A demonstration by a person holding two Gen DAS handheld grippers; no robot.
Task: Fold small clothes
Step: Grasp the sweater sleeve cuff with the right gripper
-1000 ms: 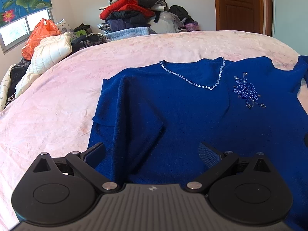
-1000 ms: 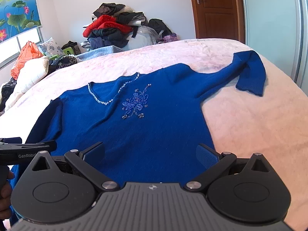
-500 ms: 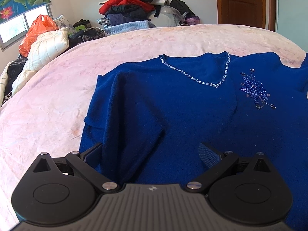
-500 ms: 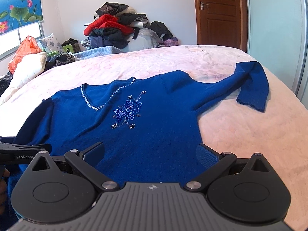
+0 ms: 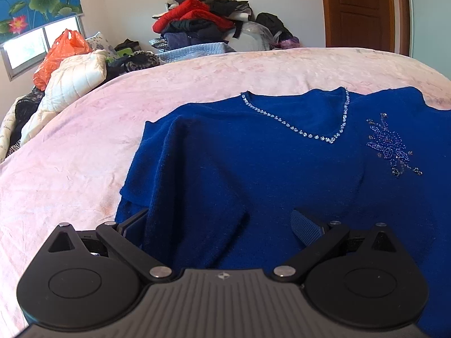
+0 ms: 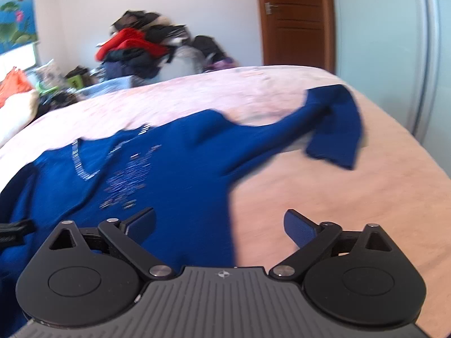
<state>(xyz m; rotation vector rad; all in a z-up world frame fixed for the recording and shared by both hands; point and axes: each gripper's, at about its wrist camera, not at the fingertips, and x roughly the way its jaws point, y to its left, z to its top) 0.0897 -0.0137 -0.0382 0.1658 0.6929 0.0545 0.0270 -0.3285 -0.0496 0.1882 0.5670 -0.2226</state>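
A dark blue sweater (image 5: 253, 169) with a beaded neckline lies flat on the pink bed (image 5: 84, 155). Its left sleeve (image 5: 191, 169) is folded in over the body. My left gripper (image 5: 222, 222) hangs open low over the sweater's lower left, and the folded sleeve's end lies between its fingers. In the blurred right wrist view the sweater (image 6: 183, 169) has its other sleeve (image 6: 332, 129) stretched out to the right. There my right gripper (image 6: 220, 222) stands wide with its jaws closing slightly over the sweater's right side edge. The pads press on nothing.
A tall pile of clothes (image 5: 203, 31) stands beyond the bed's far edge. An orange bag (image 5: 62, 53) and a white quilted jacket (image 5: 76, 81) lie at the far left. A wooden door (image 5: 360, 8) is at the back right. Pale wardrobe panels (image 6: 394, 42) flank the bed.
My right gripper has swung to the right, so the sweater's side edge and bare bed now lie between its fingers. The left gripper has crept slightly forward and down over the sweater.
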